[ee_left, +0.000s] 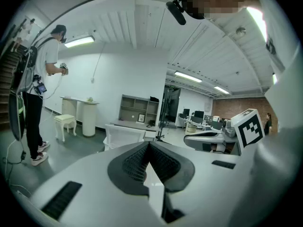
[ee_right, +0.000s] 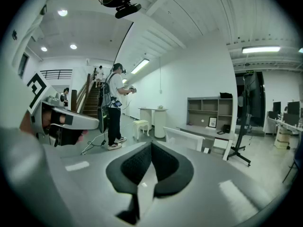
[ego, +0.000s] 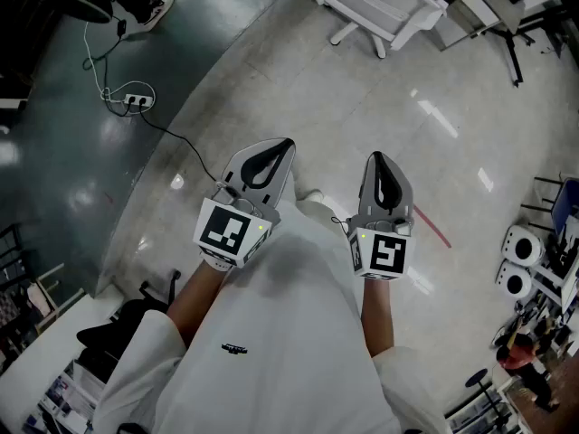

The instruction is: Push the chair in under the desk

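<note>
The 2 grippers are held mid-frame in the head view. The left gripper (ego: 269, 156) and right gripper (ego: 382, 172) are each clenched on nothing, jaws together. The white chair (ego: 378, 5) stands at the top edge, well apart from them, near the desk (ee_right: 208, 131).

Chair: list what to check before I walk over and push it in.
1. Left claw shut with nothing in it: ok.
2. Right claw shut with nothing in it: ok.
3. Chair within reach: not ok; it stands well ahead of both claws.
4. Cable off the walking line: ok; it lies to the left.
5. Space under the desk for the chair: cannot tell.
6. Other person away from the chair: ok; stands off to the left.
</note>
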`<state>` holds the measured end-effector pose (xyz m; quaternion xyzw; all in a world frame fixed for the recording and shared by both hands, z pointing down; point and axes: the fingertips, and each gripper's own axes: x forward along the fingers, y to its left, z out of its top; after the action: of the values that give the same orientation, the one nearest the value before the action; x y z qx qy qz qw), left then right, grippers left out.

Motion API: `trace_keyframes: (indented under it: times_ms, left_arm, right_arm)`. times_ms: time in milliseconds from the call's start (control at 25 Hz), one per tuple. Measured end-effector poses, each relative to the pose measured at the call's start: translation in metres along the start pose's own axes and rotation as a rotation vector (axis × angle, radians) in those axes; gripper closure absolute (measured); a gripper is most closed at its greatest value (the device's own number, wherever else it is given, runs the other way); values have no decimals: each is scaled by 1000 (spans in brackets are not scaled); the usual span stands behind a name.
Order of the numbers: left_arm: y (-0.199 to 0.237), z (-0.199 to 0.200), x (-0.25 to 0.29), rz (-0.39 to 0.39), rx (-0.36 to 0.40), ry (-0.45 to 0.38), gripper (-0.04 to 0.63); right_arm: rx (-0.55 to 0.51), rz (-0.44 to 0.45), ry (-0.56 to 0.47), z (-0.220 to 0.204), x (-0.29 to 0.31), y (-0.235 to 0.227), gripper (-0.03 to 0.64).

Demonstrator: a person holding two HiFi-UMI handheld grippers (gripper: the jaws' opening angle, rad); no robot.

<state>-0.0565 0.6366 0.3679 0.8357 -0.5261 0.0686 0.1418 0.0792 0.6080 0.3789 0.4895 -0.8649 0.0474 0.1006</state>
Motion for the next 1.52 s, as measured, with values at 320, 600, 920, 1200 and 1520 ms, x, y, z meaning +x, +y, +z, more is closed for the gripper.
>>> trace_keyframes:
  times_ms: [320,600,920,1200,1520]
  left_arm:
    - [-25,15,24,-85,14,1,588]
    - [9,37,29,-96,31,-23,588]
    - [58,37,28,-94,22,-42,588]
    - [83,47,54,-114,10,-30,588]
    - [119,64,129,-76,30,-10,588]
  right_arm:
    - [9,-35,-4,8,-4,-17,604]
    - [51,-61,-48,27,16,-11,604]
    - [-2,-79,-29,26,57,14,606]
    - [-28,-136,3,29,90,2,606]
    - [32,-102,1,20,171,-46,606]
